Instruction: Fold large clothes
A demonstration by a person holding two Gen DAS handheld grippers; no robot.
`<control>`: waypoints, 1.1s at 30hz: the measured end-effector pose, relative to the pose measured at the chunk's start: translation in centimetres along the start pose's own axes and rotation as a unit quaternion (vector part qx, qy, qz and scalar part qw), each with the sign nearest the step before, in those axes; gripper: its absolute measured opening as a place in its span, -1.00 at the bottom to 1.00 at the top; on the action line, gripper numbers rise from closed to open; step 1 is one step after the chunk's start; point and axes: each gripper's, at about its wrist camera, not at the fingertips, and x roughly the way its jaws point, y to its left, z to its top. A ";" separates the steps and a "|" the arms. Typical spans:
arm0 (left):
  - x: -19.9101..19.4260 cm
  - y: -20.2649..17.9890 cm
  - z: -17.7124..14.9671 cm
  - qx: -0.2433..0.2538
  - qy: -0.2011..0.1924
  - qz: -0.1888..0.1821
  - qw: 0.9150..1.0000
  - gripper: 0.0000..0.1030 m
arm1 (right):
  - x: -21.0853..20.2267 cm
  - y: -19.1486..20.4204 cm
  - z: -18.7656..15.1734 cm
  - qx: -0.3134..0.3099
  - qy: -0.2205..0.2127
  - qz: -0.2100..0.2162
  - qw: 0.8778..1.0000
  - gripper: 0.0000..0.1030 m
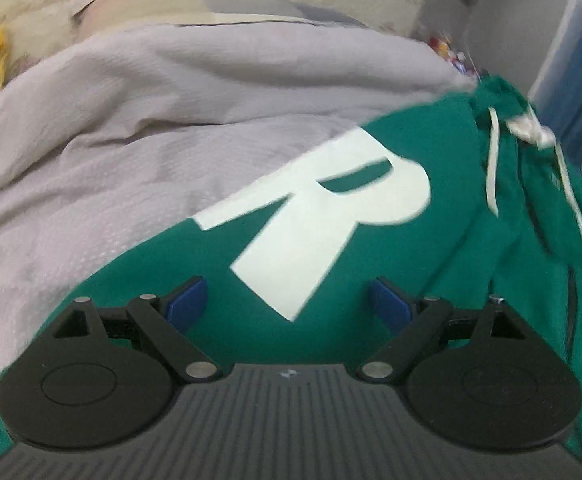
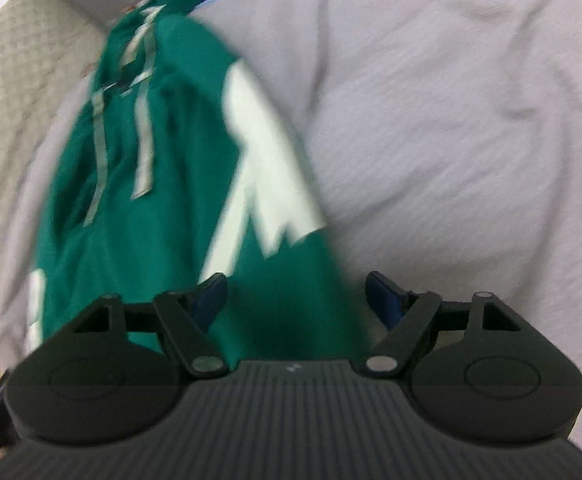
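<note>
Green hoodie (image 1: 371, 292) — white letter (image 1: 319, 208); grey bedspread (image 1: 131, 120).

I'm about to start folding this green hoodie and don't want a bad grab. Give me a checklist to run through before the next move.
1. Left gripper open, nothing pinched: ok.
2. Right gripper open, over the hoodie's edge: ok.
3. Green hoodie with white letter print lies on the grey textured bedspread: ok.
4. Hoodie spread flat: not ok, bunched near the white drawstrings.
5. Drawstrings clear of both grippers: ok.
6. Sleeves' position: cannot tell, pictures blurred.
</note>
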 end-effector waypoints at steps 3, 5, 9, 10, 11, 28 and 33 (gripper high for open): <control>-1.0 2.0 0.1 -0.054 -0.018 -0.003 0.998 0.78 | 0.4 1.7 -0.2 -0.041 0.014 0.011 0.999 -0.27; -1.1 2.9 0.8 -0.071 -0.014 0.002 0.997 0.78 | 0.6 2.6 -0.4 -0.072 0.013 -0.007 0.997 -0.54; -0.5 3.7 3.3 -0.064 0.026 0.009 0.998 0.78 | 0.7 4.3 -1.1 -0.119 -0.004 -0.037 0.992 -0.71; -0.3 4.2 3.7 -0.066 0.034 0.005 0.997 0.78 | 0.6 4.4 -1.2 -0.119 -0.008 -0.039 0.992 -0.72; -0.3 4.7 4.2 -0.065 0.044 0.003 0.997 0.78 | 0.6 4.5 -1.2 -0.118 -0.012 -0.039 0.992 -0.73; 1.3 10.8 3.3 -0.128 0.132 -0.020 0.983 0.78 | -4.0 3.4 0.3 -0.103 -0.143 -0.046 0.983 -0.76; 1.0 10.1 2.9 -0.096 0.141 -0.020 0.985 0.53 | -5.7 3.7 0.4 -0.126 -0.192 -0.093 0.969 -0.76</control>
